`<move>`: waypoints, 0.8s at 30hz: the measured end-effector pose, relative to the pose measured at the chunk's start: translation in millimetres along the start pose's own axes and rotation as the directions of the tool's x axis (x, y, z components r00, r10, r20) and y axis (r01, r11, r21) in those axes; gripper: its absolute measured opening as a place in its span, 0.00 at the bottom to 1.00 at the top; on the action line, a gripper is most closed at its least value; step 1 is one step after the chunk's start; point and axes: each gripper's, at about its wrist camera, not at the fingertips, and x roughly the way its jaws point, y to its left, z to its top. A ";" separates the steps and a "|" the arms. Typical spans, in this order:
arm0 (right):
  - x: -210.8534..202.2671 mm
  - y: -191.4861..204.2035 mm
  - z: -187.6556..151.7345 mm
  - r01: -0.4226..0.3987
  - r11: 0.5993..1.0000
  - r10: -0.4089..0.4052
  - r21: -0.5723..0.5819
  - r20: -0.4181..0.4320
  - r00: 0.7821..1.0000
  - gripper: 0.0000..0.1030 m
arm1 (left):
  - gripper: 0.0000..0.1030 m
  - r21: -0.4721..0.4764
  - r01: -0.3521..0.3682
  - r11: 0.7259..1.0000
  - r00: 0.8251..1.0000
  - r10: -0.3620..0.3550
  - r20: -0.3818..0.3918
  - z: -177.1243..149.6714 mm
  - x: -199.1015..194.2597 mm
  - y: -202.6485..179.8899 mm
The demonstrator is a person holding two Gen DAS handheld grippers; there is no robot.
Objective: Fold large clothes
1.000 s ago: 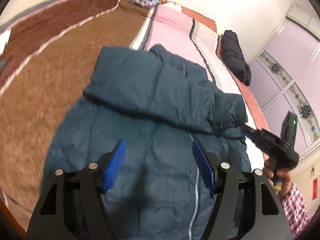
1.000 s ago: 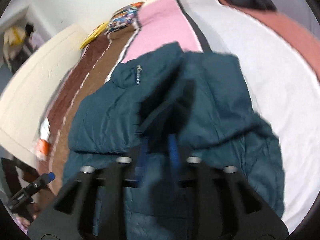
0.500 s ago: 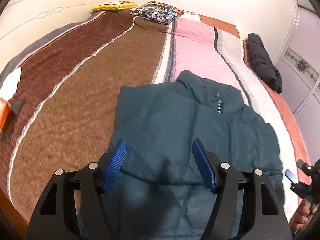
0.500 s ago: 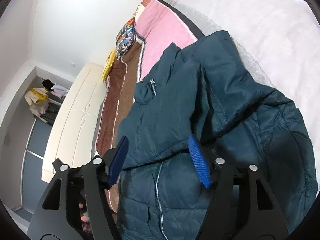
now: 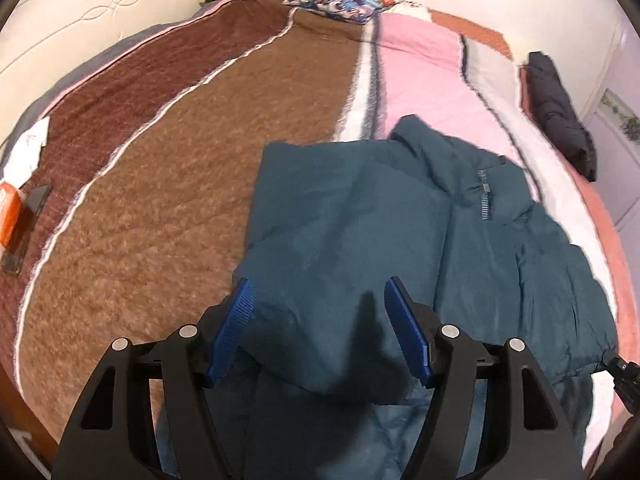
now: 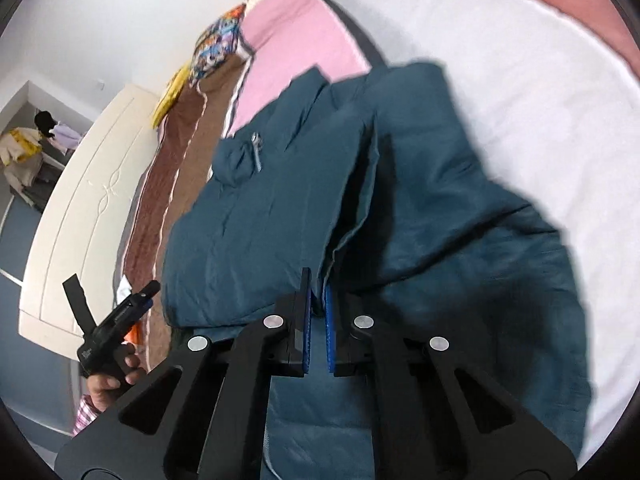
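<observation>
Right gripper (image 6: 318,300) newly clamps jacket (image 6: 280,200) fold.

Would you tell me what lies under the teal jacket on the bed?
The teal jacket lies on the striped blanket, across its brown, pink and white bands. The blanket directly beneath is covered, so anything there is hidden.

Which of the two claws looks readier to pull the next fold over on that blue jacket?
The right gripper: its jaws are pinched on a fold of the jacket. The left gripper hangs open above it, holding nothing.
</observation>
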 end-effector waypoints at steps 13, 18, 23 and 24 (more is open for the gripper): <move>18.5 -16.0 -4.2 0.115 0.993 -0.115 -0.006 -0.068 0.991 0.13 | 0.65 -0.012 -0.024 1.000 0.998 0.023 -0.062 -2.9 22.3 -2.6; -31.0 7.4 -4.7 0.199 0.975 -0.184 -0.099 0.140 0.973 0.15 | 0.65 -0.036 -0.003 0.999 0.999 0.004 0.032 27.0 7.1 2.5; 1.6 27.4 10.4 0.120 0.981 -0.113 -0.156 0.048 0.992 0.15 | 0.65 -0.017 -0.062 0.998 0.997 0.062 0.038 64.3 38.2 -8.4; 12.8 24.9 12.4 0.134 0.980 -0.131 -0.149 0.031 0.991 0.15 | 0.65 -0.036 -0.054 0.998 0.998 0.055 0.022 69.9 48.2 -8.5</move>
